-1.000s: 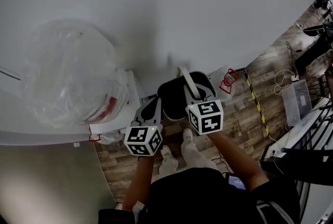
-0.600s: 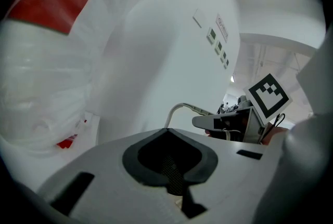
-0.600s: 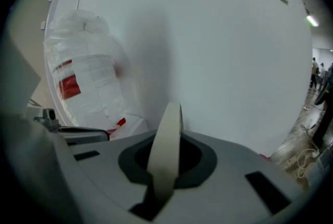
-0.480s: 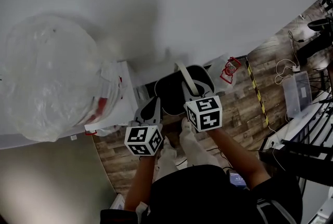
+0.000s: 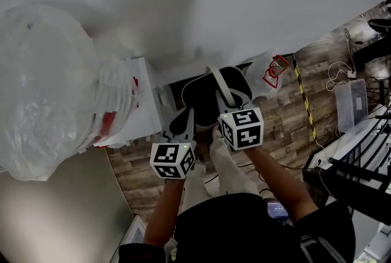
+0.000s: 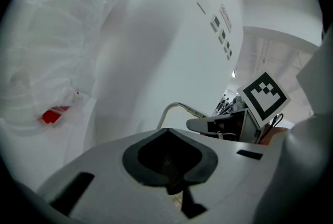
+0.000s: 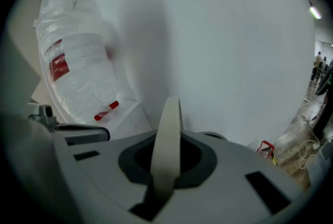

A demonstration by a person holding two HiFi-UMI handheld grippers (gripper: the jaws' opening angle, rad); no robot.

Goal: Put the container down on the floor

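In the head view a black container (image 5: 201,97) with a pale strap handle (image 5: 220,90) hangs over the wooden floor (image 5: 287,127), close to a white wall. My right gripper (image 5: 227,110) is shut on that handle, and in the right gripper view the handle (image 7: 167,134) rises from between its jaws (image 7: 162,186). My left gripper (image 5: 182,124) sits at the container's near left edge. In the left gripper view its jaws (image 6: 174,186) look shut with nothing between them. Whether they touch the container I cannot tell. The handle (image 6: 174,107) arcs toward the right gripper's marker cube (image 6: 263,95).
A big clear plastic bag (image 5: 55,85) with red labels rests on a white unit (image 5: 143,106) at the left. A smaller bag with red print (image 5: 269,75) lies right of the container. Striped tape (image 5: 303,103) and a clear box (image 5: 351,103) are further right. The person's legs (image 5: 223,167) are just below.
Both grippers and the container have sunk toward the floor. The right gripper's hold on the handle is unchanged. The big plastic bag now fills more of the left side.
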